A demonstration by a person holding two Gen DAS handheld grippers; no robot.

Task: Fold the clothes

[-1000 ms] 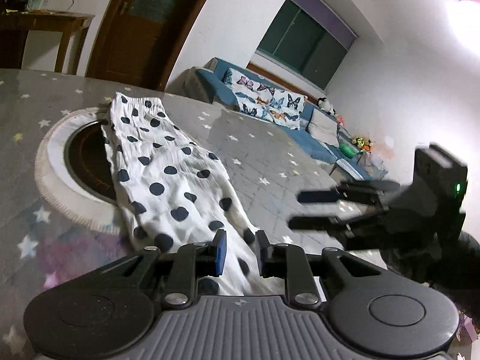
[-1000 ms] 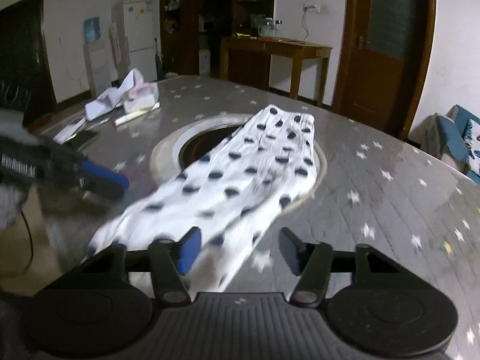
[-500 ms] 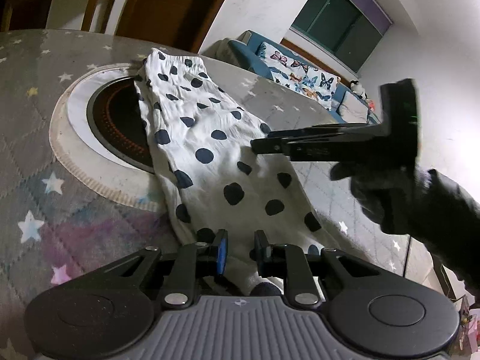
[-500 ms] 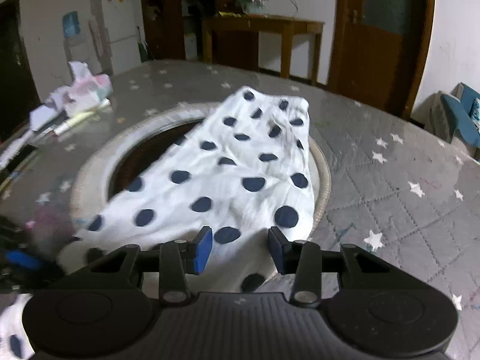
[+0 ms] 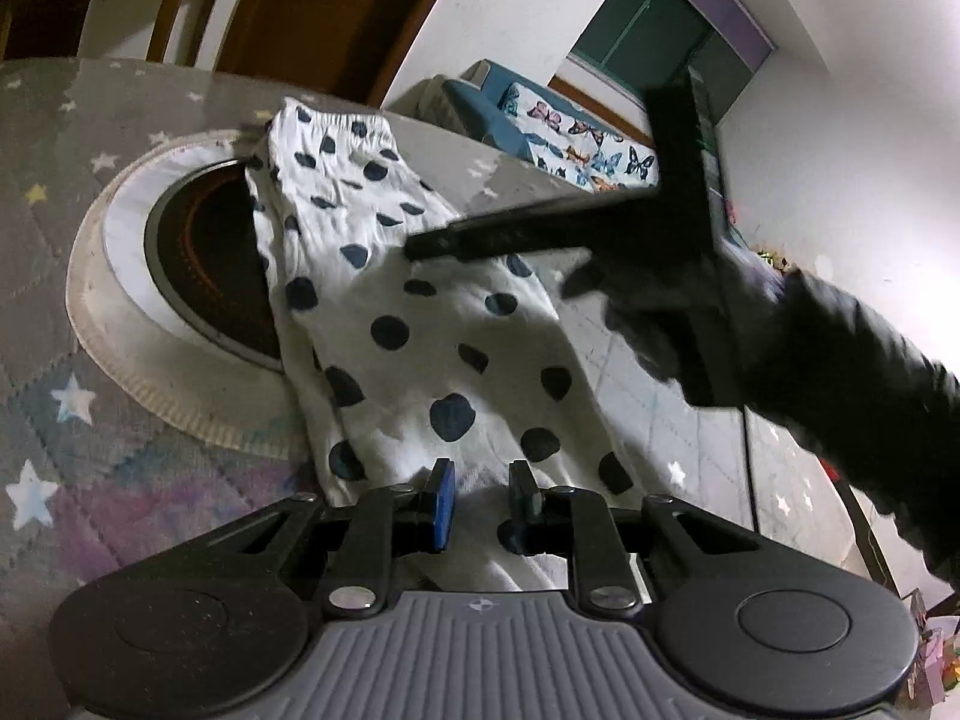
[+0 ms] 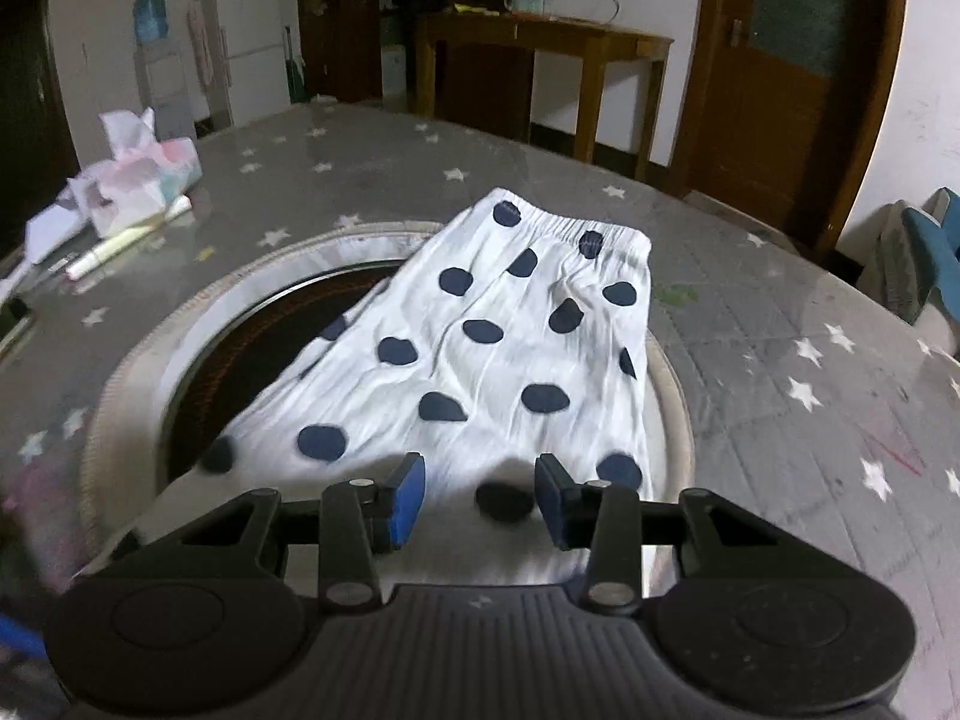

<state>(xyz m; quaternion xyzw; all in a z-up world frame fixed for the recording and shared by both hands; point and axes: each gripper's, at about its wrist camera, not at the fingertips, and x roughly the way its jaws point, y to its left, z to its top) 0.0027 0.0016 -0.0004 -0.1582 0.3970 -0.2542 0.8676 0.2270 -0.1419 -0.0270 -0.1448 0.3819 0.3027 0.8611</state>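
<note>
My left tongs [image 5: 478, 495] gape narrowly and my right tongs [image 6: 478, 495] wider, both released above the dotted trousers [image 6: 480, 354] at the frames' bottom centre, touching unclear.

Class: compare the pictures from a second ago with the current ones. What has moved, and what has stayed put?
The right claw travelled forward along the polka-dot garment toward its waistband, jaws open, nothing gripped. The left claw advanced a little over the near end, also open. The garment stayed draped across the round recess in the table.
</note>
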